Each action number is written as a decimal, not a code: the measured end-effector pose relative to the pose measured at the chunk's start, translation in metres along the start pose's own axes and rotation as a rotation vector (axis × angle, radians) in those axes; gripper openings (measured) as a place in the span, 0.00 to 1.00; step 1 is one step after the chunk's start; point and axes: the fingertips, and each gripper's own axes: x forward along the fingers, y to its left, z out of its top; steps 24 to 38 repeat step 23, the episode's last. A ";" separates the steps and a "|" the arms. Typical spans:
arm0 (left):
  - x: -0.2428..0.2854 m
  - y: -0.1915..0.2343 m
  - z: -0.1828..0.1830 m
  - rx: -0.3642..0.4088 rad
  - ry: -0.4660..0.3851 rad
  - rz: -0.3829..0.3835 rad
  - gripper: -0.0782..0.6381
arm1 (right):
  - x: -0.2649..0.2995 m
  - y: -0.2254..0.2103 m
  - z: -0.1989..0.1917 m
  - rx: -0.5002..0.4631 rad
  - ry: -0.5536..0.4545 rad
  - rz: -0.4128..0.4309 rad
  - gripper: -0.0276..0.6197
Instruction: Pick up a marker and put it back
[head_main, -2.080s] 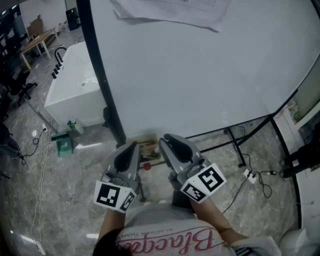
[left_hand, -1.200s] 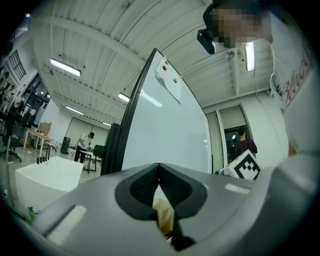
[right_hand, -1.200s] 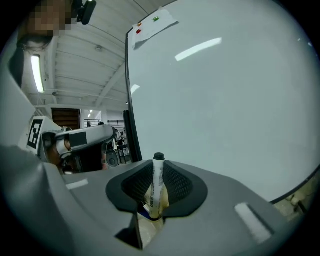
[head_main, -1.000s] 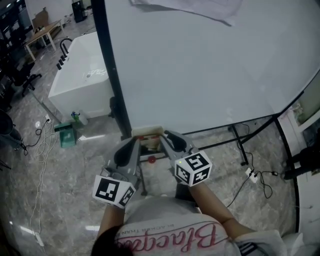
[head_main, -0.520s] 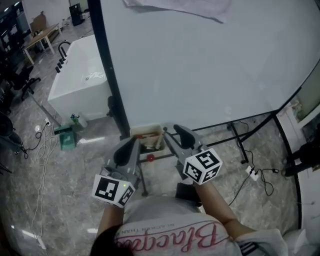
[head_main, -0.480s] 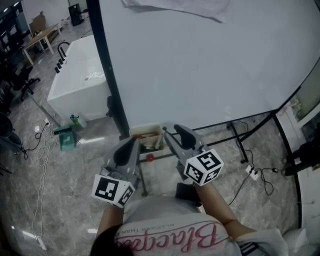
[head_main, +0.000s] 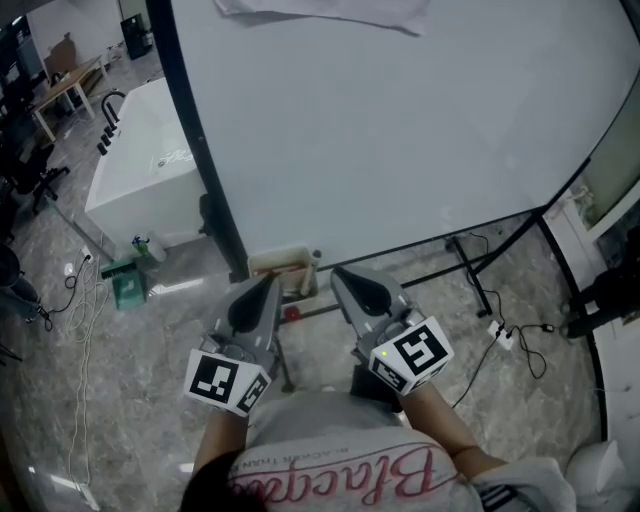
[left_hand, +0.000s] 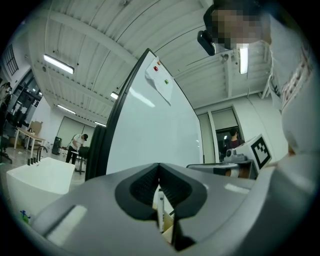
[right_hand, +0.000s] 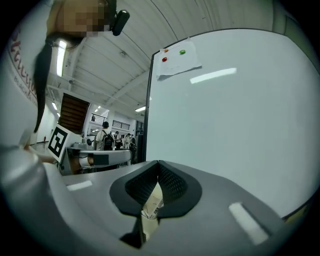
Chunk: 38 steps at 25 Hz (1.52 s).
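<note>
Head view: L gripper (head_main: 270, 286) & R gripper (head_main: 337, 275) both w/ jaws pressed together, empty, tips nr white marker (head_main: 314, 268) upright in box (head_main: 272, 266) below whiteboard (head_main: 400, 130).

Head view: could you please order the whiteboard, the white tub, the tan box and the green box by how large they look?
1. Whiteboard, by far the largest.
2. White tub.
3. Tan box and green box: they look about alike, and the tan box is partly hidden, so I leave them unranked.

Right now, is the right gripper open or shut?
Shut: on the right gripper the jaw tips meet; the marker shows behind them, ungripped.
</note>
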 end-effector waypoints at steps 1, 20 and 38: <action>0.000 -0.001 0.000 0.001 -0.001 -0.003 0.11 | -0.001 0.000 -0.001 -0.007 0.004 -0.004 0.05; -0.001 -0.006 0.004 0.006 -0.026 -0.014 0.11 | -0.008 0.006 0.000 -0.041 0.019 -0.011 0.05; -0.002 -0.006 0.003 0.004 -0.024 -0.014 0.11 | -0.008 0.007 0.000 -0.039 0.017 -0.010 0.05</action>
